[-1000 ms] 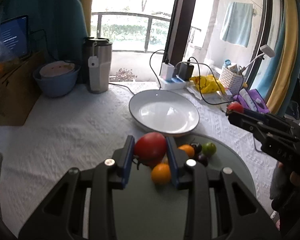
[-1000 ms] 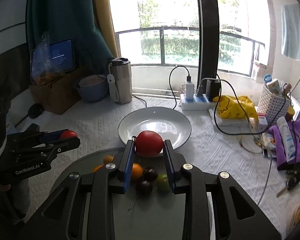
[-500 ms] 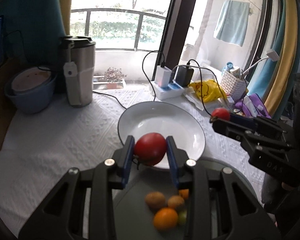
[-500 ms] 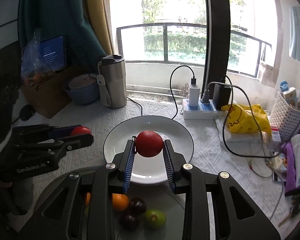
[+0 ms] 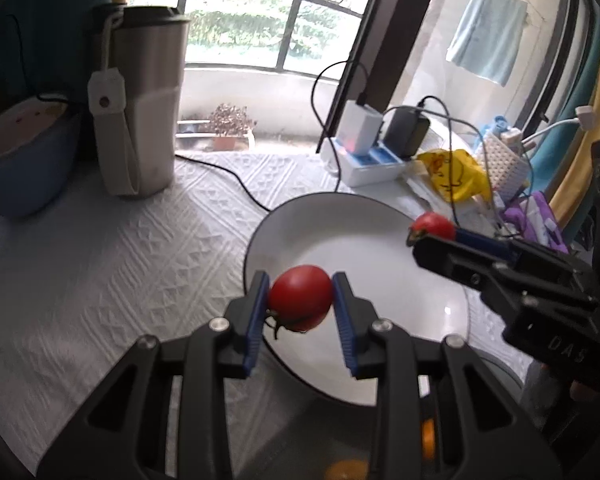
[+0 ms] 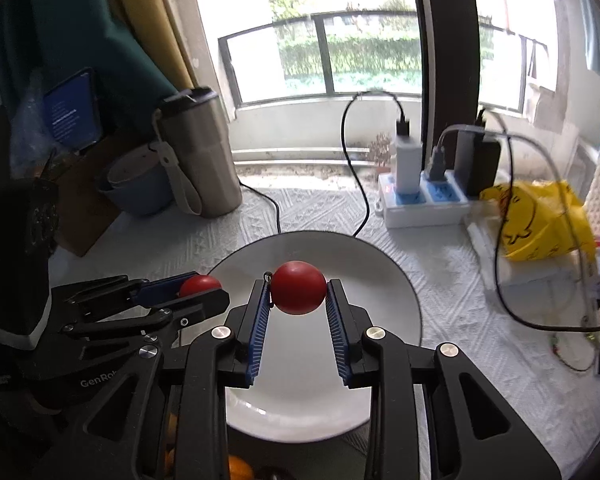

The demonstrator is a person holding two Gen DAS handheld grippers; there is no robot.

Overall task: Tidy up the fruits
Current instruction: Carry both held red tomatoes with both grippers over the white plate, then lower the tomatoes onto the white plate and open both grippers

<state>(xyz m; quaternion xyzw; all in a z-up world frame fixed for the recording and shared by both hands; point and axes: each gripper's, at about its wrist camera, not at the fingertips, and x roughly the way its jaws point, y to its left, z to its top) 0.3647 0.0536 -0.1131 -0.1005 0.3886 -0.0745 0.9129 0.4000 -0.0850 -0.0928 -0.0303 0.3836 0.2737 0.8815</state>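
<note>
Since the earlier frames, both grippers had travelled forward from above the grey tray (image 5: 300, 432) of small fruit to above the white plate (image 5: 364, 240), which lay on the white patterned tablecloth (image 5: 100, 248). The steel tumbler (image 5: 144, 96) stood behind the plate to the left, the power strip (image 6: 424, 200) behind to the right. The left gripper (image 5: 300, 300) was clamped on 1 red tomato (image 5: 300, 296) over the plate's near-left rim. The right gripper (image 6: 298, 292) pinched a second red tomato (image 6: 298, 286) over the plate's middle.
</note>
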